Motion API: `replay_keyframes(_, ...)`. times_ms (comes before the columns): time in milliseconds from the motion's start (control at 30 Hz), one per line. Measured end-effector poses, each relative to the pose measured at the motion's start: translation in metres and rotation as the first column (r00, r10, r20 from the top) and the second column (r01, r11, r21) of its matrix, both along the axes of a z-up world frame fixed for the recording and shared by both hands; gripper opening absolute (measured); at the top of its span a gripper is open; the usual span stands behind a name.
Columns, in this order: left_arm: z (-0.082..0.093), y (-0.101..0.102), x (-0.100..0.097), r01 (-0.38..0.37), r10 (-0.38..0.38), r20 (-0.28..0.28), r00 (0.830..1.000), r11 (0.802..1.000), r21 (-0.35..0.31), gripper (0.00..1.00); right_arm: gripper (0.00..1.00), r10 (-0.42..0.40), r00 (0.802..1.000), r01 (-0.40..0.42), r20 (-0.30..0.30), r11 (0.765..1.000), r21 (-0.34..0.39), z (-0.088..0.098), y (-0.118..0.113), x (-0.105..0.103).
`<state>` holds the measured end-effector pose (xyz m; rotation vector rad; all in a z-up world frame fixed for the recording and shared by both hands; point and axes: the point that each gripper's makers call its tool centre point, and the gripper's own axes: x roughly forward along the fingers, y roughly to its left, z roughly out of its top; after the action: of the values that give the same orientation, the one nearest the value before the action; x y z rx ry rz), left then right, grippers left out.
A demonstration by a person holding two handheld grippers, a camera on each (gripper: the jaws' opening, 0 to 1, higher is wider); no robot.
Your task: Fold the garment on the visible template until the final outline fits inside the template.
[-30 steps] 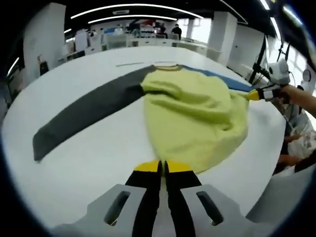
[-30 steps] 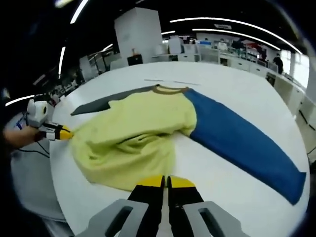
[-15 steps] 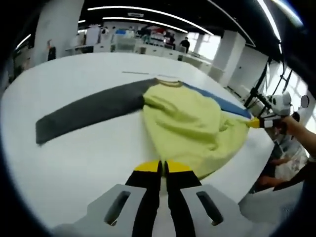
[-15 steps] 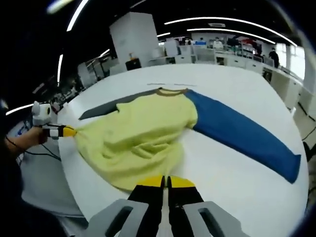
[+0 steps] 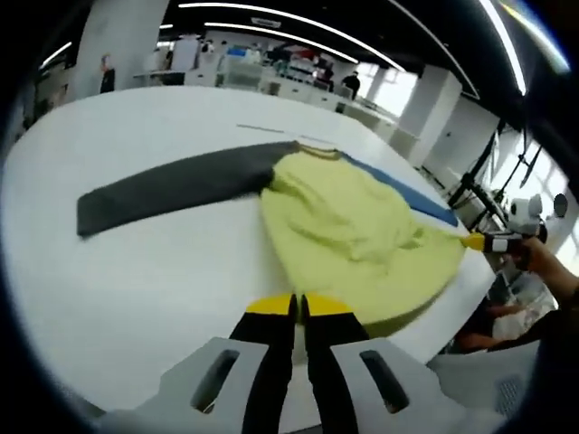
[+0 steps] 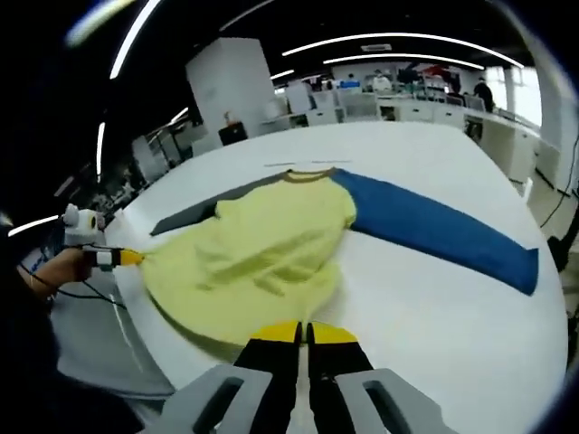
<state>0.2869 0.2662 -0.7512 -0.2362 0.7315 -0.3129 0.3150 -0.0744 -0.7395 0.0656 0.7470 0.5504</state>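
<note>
Left gripper view has my left gripper (image 5: 297,306) and right gripper (image 6: 303,333) each pinching, I think, a hem corner of the garment (image 5: 353,231), sleeves unfolded beside it, folding barely begun.

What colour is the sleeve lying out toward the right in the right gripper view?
Blue sleeve; clearest in the right gripper view.

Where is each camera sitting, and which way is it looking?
Left gripper view: rides the left gripper, looking along its shut jaws over the yellow shirt and grey sleeve; a person's hand holds the right gripper.
Right gripper view: rides the right gripper, facing the shirt and blue sleeve; the left gripper is at the left.
Both share the shirt on the white table.
</note>
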Motion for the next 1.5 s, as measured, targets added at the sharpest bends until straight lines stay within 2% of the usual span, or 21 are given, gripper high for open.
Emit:
replay_keyframes(233, -0.002, -0.005, -0.011, 0.011, -0.011, -0.033, 0.999, 1.0, -0.011, 0.0, 0.0, 0.003, 1.0, -0.003, -0.002, 1.0, 0.004, 0.002, 0.002, -0.012)
replay_keyframes(500, 0.0, -0.006, -0.015, 0.008, -0.009, -0.051, 0.999, 1.0, -0.02, 0.0, 0.0, -0.005, 1.0, 0.005, -0.004, 1.0, 0.027, 0.007, -0.002, -0.014)
replay_keyframes(800, -0.012, 0.002, -0.021, 0.025, -0.021, -0.088, 0.996, 0.999, 0.045, 0.0, 0.0, -0.007, 0.998, 0.007, -0.055, 1.0, -0.012, -0.01, -0.003, -0.034)
replay_keyframes(933, -0.024, 0.002, -0.028, 0.05, -0.04, -0.132, 0.99, 0.996, 0.071, 0.0, 0.0, 0.002, 0.996, -0.012, -0.087, 0.994, -0.104, -0.03, -0.01, -0.041)
replay_keyframes(1133, -0.036, 0.003, -0.035, 0.066, -0.05, -0.158, 0.986, 0.993, 0.098, 0.0, 0.0, 0.009, 0.992, -0.029, -0.128, 0.987, -0.156, -0.05, -0.011, -0.051)
replay_keyframes(1500, -0.048, 0.01, -0.04, 0.077, -0.051, -0.185, 0.981, 0.988, 0.135, 0.0, 0.0, 0.0, 0.986, -0.026, -0.169, 0.988, -0.153, -0.061, -0.008, -0.062)
